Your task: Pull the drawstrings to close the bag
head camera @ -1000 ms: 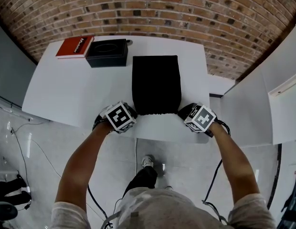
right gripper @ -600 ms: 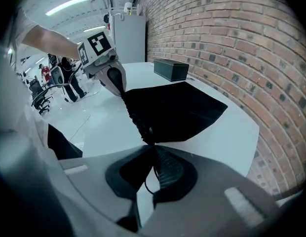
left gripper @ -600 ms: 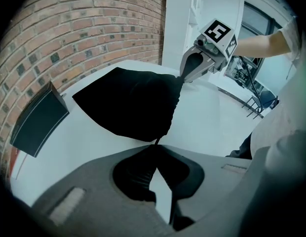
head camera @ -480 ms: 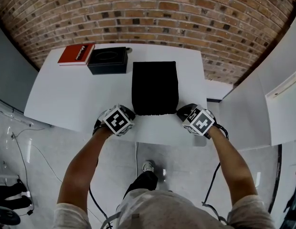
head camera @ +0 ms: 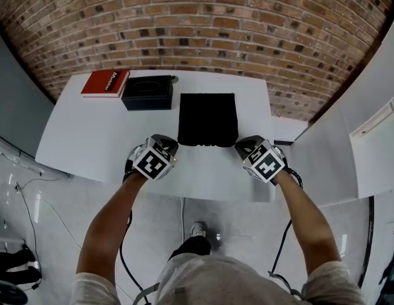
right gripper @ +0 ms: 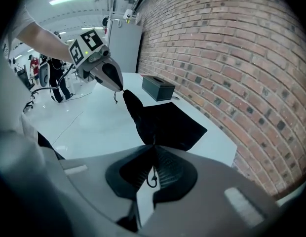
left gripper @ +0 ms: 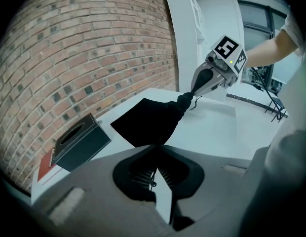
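Black drawstring bag (head camera: 208, 118) hangs by its mouth between two clenched grippers over a white table (head camera: 89, 135).

One bag, with its long axis running away from the person toward the brick wall (head camera: 203, 24). Its closed bottom lies at the far end on the table, and its puckered mouth at the near end is raised off the surface. The left gripper (head camera: 174, 145) has its jaws pressed together on a thin drawstring (left gripper: 152, 177) at the mouth's left corner. The right gripper (head camera: 241, 147) is clamped the same way on a second drawstring (right gripper: 152, 177) at the right corner. That makes two cords and two grippers, one at each corner, with the mouth edge stretched between them. Off the bag's far left corner stand one black box (head camera: 147, 92) and, just beside it, one red book (head camera: 105, 82).
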A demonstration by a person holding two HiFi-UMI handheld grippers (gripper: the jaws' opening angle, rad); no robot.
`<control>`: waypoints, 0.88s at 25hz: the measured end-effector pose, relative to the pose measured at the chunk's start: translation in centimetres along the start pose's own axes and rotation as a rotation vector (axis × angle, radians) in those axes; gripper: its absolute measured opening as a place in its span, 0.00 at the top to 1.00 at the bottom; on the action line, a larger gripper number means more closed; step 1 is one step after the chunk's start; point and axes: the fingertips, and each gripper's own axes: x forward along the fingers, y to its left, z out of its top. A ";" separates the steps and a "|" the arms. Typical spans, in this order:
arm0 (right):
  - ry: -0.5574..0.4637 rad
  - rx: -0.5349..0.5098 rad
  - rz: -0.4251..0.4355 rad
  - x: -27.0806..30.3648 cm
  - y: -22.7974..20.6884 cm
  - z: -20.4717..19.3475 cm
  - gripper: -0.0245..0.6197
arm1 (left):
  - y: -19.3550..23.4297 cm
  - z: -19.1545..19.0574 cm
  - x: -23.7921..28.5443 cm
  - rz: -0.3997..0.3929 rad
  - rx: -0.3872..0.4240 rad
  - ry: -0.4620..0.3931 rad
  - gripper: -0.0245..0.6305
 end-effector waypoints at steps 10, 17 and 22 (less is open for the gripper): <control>-0.041 0.029 -0.123 -2.1 -2.9 4.8 0.95 | 4.1 4.4 -2.9 0.085 -0.008 -0.128 0.95; -0.085 0.091 -0.225 -3.7 -4.8 7.3 0.95 | 6.0 6.8 -4.4 0.126 -0.001 -0.200 0.95; -0.128 0.143 -0.289 -5.2 -6.3 8.4 0.95 | 7.1 9.1 -5.7 0.157 -0.003 -0.273 0.95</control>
